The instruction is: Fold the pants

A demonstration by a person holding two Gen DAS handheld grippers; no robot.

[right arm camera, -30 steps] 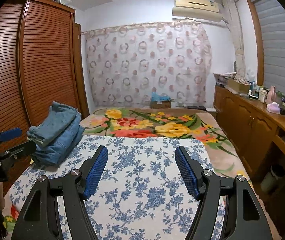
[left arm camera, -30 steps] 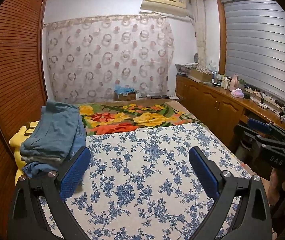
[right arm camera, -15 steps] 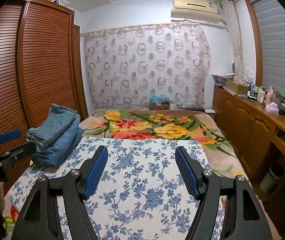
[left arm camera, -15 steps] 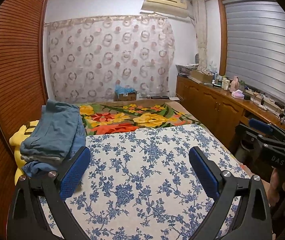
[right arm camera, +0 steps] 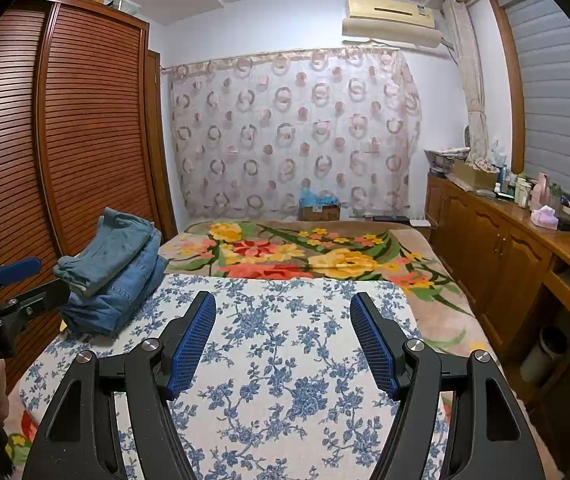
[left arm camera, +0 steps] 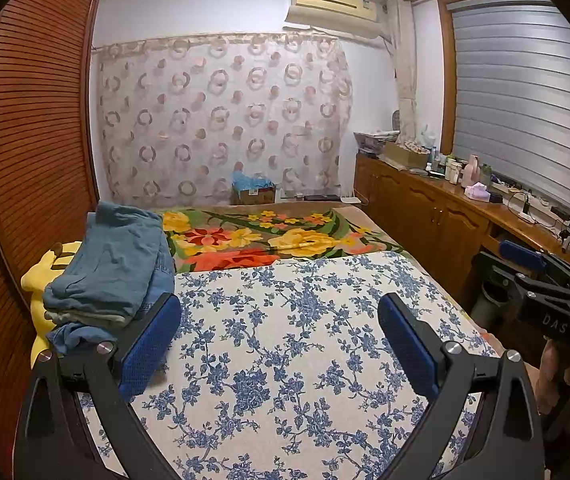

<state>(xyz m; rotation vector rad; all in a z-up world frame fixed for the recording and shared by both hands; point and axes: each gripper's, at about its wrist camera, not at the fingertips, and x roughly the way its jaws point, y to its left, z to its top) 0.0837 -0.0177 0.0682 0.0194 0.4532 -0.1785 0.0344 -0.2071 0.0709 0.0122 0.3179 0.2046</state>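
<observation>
Left gripper [left arm camera: 281,336]: jaws spread wide, blue pads clear of everything, nothing between them. It hovers over the blue-floral sheet [left arm camera: 285,360] on the bed, pointing slightly downward.

Right gripper [right arm camera: 283,338]: released as well, jaws apart, empty, above the same sheet.

Pants: a folded stack of jeans [left arm camera: 113,264] sits ahead of the left gripper and just outboard of its left finger, at the sheet's far left corner. Lighter teal-blue pair on top, darker denim beneath. From the right wrist view the stack [right arm camera: 113,276] lies well to the left of the right gripper, beyond its left finger. Neither gripper touches it.

A yellow item [left arm camera: 41,280] shows under and behind the stack; what it is cannot be told.

Beyond both grippers: bright flower-print blanket [right arm camera: 305,256] covering the far half of the bed. Wooden bench [right arm camera: 525,216] with bottles runs along the right gripper's right side. Louvred wardrobe doors [right arm camera: 85,140] stand left of the stack.
</observation>
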